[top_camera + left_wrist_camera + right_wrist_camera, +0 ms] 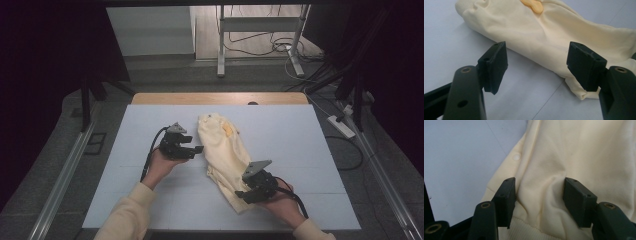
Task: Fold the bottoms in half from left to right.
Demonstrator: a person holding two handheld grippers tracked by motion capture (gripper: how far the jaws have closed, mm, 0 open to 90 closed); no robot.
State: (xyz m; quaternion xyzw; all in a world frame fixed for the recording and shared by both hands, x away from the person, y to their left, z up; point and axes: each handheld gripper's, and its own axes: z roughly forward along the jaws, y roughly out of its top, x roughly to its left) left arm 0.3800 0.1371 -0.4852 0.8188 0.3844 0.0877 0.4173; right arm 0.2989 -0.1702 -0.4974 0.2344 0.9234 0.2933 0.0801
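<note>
- A pale yellow garment [225, 160] lies bunched in a long diagonal heap on the desk [300, 150], running from near the middle of the far edge toward the near right corner.
- The right claw [243, 194] sits on the garment's near end, jaws spread with a ridge of cloth [541, 195] rising between them; the pads flank the fold, and a firm pinch is not evident.
- The left claw [199, 149] hovers just beside the garment's left edge, jaws spread and holding nothing, the desk bare between them in the left claw view.
- Risk: closing on that loose ridge may catch only the top layer, so a lift would peel one ply and leave the rest heaped.
- Risk: the ribbed hem [529, 230] lies just below the right pads; a shallow bite there could slip free under pull.
- Risk: the left claw, coming in low, could shove the edge [529, 60] and ruck the cloth rather than get under it.
- Risk: uneven pulls from the two claws could twist the garment or drag it toward the near edge.
</note>
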